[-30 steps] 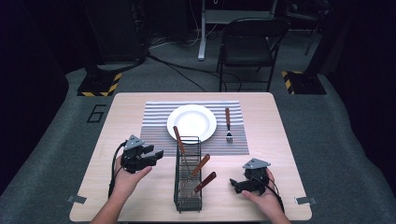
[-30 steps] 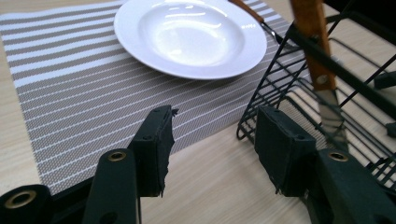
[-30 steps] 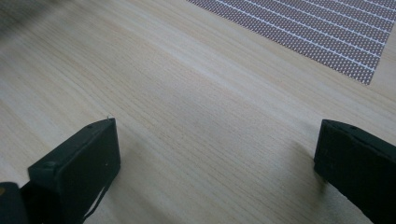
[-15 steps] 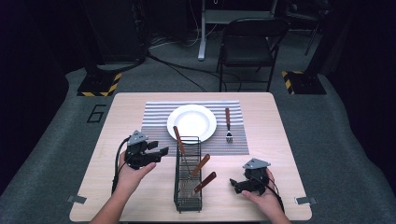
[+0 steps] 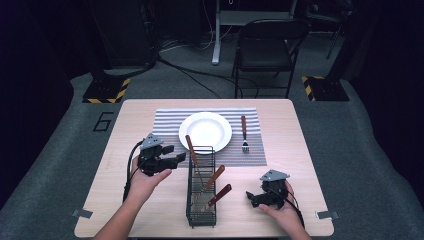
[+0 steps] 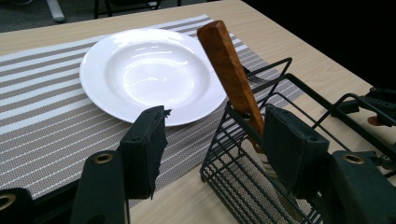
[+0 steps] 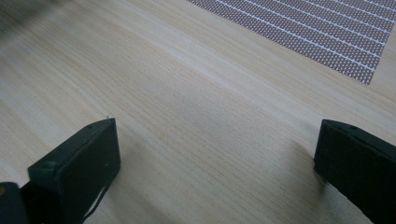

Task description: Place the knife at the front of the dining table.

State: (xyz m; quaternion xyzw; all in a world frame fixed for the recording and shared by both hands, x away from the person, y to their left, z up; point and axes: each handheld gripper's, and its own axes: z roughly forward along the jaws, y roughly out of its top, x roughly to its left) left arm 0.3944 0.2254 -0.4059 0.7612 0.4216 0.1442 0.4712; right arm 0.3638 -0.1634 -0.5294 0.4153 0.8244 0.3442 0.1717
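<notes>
Wood-handled cutlery is what I'm after. My left gripper [image 5: 176, 160] hovers beside the wire basket [image 5: 201, 210], its jaws just spreading, nothing between them yet; the nearest utensil [image 6: 231, 77] leans out of the basket's far end, handle up, just ahead of my right jaw. I judge this the reach before the grasp: next I must slide sideways until the handle sits between the pads, then squeeze. Beyond lie the plate [image 5: 205, 132] and fork [image 5: 244, 134]. My right gripper [image 5: 256, 198] rests open over bare table.
</notes>
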